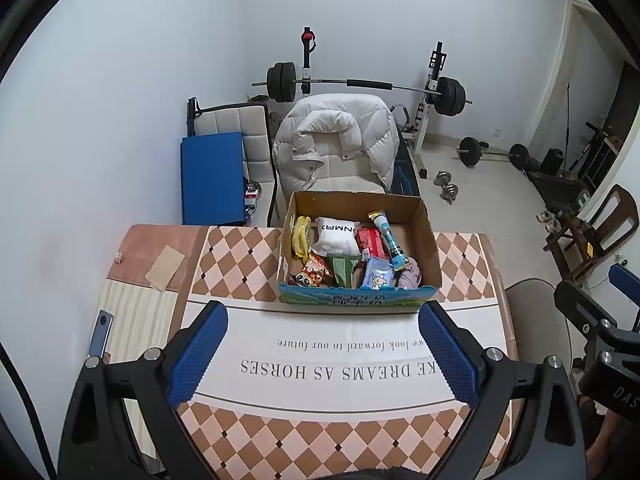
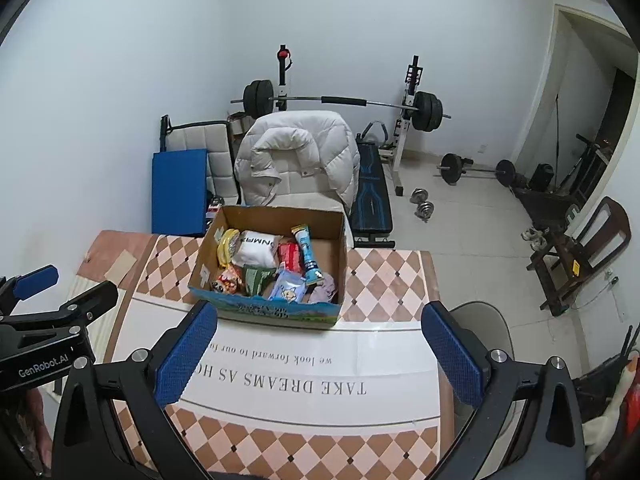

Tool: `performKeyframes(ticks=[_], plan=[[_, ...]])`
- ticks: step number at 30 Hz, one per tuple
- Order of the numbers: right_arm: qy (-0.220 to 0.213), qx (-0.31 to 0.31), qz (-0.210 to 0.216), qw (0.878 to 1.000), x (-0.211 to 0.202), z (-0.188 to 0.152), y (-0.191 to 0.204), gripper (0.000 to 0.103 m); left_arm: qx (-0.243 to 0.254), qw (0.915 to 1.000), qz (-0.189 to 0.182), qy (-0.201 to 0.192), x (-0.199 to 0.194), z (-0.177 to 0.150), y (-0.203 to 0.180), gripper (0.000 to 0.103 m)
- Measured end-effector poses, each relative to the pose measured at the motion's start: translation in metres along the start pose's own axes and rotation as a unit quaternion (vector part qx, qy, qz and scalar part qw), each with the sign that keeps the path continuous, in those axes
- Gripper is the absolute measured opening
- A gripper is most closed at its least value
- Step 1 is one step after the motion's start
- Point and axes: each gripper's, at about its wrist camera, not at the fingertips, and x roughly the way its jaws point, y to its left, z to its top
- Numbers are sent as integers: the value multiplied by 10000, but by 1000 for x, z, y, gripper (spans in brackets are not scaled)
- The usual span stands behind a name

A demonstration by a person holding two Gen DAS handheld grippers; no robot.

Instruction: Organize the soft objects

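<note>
Left gripper (image 1: 323,350): I see it wide open. It holds nothing. It hangs over the table.
Right gripper (image 2: 320,354): I see it wide open too. It holds nothing.
Box (image 1: 352,302): it sits on the table at 12 o'clock from my left gripper, a bit ahead of the fingers. From my right gripper it is at 11 o'clock.
In the box: a white bag (image 1: 338,236) is at the back. A yellow thing (image 1: 301,236) is at its 9 o'clock. A red pack (image 1: 370,242) is at its 3 o'clock. A long blue tube (image 1: 388,240) leans by the red pack. A green pack (image 1: 342,270), a light blue pack (image 1: 377,276) and an orange pack (image 1: 314,272) lie at the front. A purple cloth (image 1: 410,276) is in the front right corner.
Table (image 1: 460,264): it has a brown and pink check cloth with words on a white strip.
Behind the box: a white coat (image 1: 340,136) hangs on a chair.
</note>
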Motion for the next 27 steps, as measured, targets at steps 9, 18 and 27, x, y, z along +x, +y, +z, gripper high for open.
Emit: performKeyframes(ticks=[9,18,27], plan=[[-97,9,-58,9999,3,12,-4,103,23,9999,-17,-122,-1,11,1,98],[-100,-4,-47,9999,4,15,-5,103,27,9999,-20,-117,0,13,1,98],[-112,3,-61,9999,3,17,-6,103,18,9999,-14,-112,0,13,2,98]])
